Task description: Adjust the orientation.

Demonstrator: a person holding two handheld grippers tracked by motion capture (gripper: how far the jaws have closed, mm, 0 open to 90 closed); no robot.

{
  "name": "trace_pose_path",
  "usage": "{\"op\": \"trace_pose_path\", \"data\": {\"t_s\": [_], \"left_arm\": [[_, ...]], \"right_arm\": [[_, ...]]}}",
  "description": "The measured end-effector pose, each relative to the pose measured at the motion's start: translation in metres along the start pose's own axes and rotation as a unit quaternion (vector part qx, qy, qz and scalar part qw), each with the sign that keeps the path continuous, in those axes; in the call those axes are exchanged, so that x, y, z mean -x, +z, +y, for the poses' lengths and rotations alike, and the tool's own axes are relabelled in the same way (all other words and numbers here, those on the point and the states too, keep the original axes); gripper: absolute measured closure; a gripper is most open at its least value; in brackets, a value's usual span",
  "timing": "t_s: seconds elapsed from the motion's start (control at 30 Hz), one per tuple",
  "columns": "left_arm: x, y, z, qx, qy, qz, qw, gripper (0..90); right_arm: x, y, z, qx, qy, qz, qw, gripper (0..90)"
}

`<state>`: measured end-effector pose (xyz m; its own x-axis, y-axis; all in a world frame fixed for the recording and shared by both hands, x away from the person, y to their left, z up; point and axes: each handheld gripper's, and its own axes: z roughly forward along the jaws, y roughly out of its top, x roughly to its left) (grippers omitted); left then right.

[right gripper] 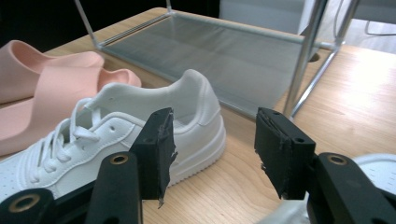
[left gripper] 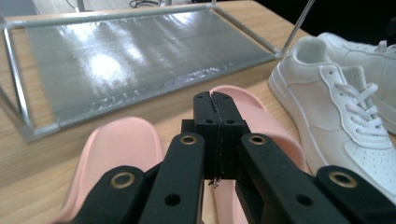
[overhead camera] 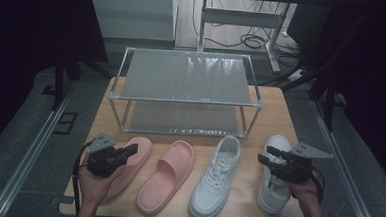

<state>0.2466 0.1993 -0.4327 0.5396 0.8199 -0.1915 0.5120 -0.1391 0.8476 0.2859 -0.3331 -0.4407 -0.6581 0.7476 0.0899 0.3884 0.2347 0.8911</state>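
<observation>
- Left gripper [overhead camera: 132,149]: jaws pressed together on nothing, hovering over the left pink foam slide sandal [overhead camera: 128,167]; spread them before descending on its strap.
- The second pink slide [overhead camera: 167,176] and a white lace-up sneaker [overhead camera: 216,176] lie between.
- Right gripper [overhead camera: 264,156]: jaws spread above the right white sneaker [overhead camera: 273,180]; pinch its heel collar, then lift toward the two-tier wire shoe rack [overhead camera: 187,83] at twelve o'clock.
</observation>
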Motion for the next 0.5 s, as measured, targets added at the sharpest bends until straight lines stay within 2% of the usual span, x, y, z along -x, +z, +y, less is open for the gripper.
{"op": "trace_pose_path", "data": {"t_s": [0.23, 0.37, 0.5], "left_arm": [[-0.003, -0.009, -0.014, -0.023, -0.002, 0.005, 0.9997, 90.0], [-0.009, -0.017, -0.023, -0.026, -0.011, 0.017, 0.9995, 90.0], [-0.015, -0.024, -0.036, -0.037, -0.024, 0.023, 0.9988, 90.0]], "right_arm": [[0.000, -0.006, -0.001, 0.002, -0.001, -0.006, 1.0000, 47.9], [-0.001, -0.005, -0.001, -0.006, -0.008, -0.010, 0.9999, 48.9], [-0.001, -0.002, -0.003, -0.010, -0.004, -0.013, 0.9999, 48.7]]}}
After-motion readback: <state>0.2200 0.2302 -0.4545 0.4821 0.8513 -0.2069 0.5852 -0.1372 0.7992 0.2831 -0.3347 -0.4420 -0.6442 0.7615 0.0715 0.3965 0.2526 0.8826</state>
